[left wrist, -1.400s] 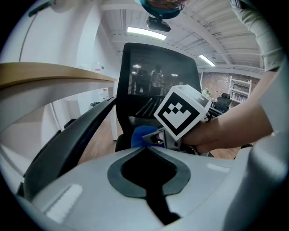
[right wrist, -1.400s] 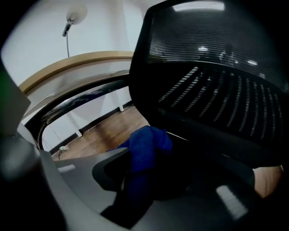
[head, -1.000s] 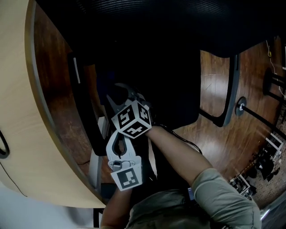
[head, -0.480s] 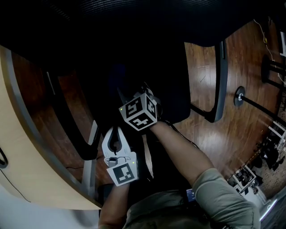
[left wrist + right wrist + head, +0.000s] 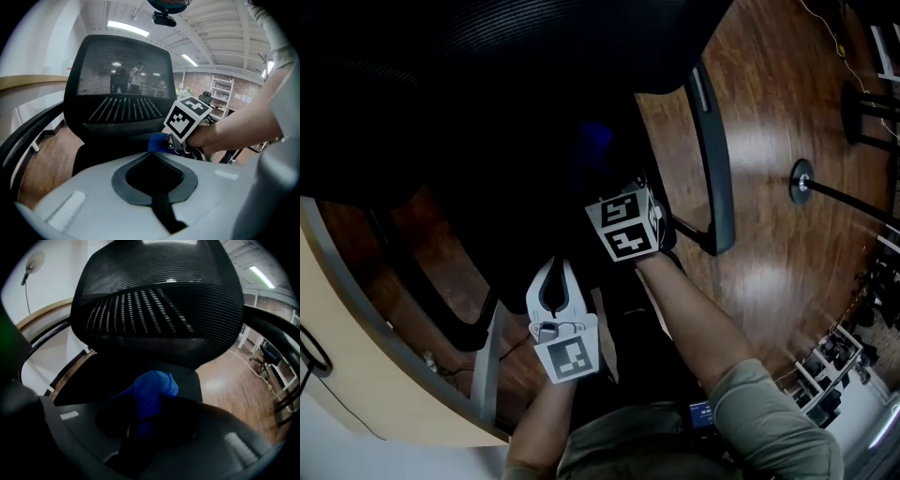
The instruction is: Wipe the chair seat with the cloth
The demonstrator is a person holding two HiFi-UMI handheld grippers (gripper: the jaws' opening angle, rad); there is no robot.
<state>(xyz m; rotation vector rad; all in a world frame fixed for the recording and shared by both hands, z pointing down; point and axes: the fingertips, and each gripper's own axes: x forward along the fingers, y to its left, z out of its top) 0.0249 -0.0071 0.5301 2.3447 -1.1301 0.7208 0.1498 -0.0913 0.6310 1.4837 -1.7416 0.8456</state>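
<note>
Dim, underexposed head view; ceiling lights glare, fisheye edges

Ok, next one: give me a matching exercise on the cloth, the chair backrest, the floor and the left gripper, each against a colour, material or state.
Things:
1. cloth
2. chair backrest
3. floor
4. left gripper

Descriptions:
A. brown wood
B. nothing between its jaws
C. blue, clamped in the right gripper
D. black mesh

Pairs: 1-C, 2-D, 3-A, 4-B.
</note>
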